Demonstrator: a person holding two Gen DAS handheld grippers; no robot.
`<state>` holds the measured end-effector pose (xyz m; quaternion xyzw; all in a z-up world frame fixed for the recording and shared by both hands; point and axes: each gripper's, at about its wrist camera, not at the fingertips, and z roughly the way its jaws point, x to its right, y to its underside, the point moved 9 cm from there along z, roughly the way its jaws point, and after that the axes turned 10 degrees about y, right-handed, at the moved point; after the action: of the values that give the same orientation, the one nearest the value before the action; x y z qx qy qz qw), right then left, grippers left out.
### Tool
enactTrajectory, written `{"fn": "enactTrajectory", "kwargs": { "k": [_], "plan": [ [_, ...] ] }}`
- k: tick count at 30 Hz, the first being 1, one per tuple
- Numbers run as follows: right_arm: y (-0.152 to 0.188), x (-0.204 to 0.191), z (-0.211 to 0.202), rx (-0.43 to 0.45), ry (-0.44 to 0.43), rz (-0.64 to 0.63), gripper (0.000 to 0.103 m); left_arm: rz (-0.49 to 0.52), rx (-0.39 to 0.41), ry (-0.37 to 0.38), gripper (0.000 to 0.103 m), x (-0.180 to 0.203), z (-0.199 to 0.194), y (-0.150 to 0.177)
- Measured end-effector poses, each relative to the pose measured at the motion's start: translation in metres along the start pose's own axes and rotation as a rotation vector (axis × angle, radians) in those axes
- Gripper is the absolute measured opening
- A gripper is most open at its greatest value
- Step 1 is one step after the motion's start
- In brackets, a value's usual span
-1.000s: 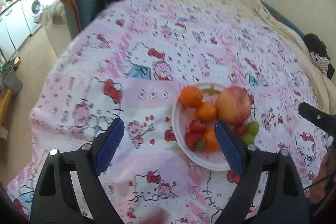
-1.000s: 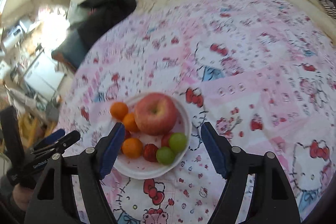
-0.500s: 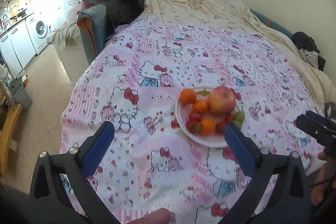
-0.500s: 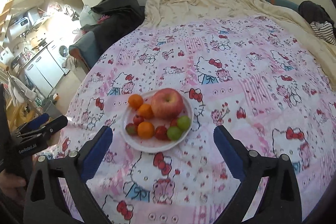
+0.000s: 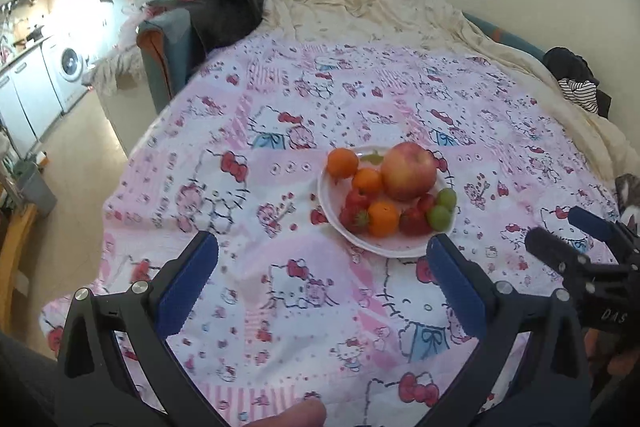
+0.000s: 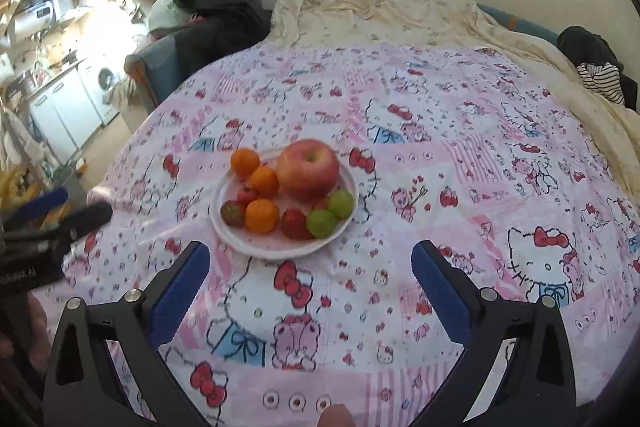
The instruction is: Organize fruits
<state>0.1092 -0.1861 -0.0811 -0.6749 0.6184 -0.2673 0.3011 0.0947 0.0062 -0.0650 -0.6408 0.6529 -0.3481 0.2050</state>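
Observation:
A white plate (image 5: 384,247) sits on the pink cartoon-cat quilt. It holds a large red apple (image 5: 408,171), three small oranges (image 5: 343,163), a few strawberries (image 5: 354,215) and two green fruits (image 5: 440,215). My left gripper (image 5: 320,251) hangs open just short of the plate, with nothing between its blue pads. In the right wrist view the same plate (image 6: 276,247) and apple (image 6: 307,169) lie ahead and to the left. My right gripper (image 6: 311,254) is near the plate's front rim; its jaws are opening and are empty. Each gripper shows at the edge of the other's view.
The quilt (image 6: 460,187) covers a bed, with a cream sheet (image 6: 400,15) bunched at the far side by the wall. Dark clothes are piled on a blue chair (image 5: 172,47) at the far left. Striped clothing (image 6: 604,79) lies far right. The floor and a kitchen with a washing machine (image 5: 70,65) are to the left.
Both grippers have drawn back from the plate, which now looks smaller and farther away. Both pairs of jaws have spread wider. The fruit has not moved.

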Motion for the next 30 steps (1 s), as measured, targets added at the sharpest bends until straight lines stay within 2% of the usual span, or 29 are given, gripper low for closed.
{"fn": "enactTrajectory", "kwargs": {
  "k": [7,30],
  "plan": [
    [-0.002,0.0,0.003,0.014,0.036,-0.02,0.103,0.03,-0.032,0.014,0.103,0.012,0.013,0.008],
    [-0.001,0.0,0.005,-0.004,0.015,0.002,0.103,0.007,-0.028,0.003,0.103,0.005,0.013,0.006]
  ]
}}
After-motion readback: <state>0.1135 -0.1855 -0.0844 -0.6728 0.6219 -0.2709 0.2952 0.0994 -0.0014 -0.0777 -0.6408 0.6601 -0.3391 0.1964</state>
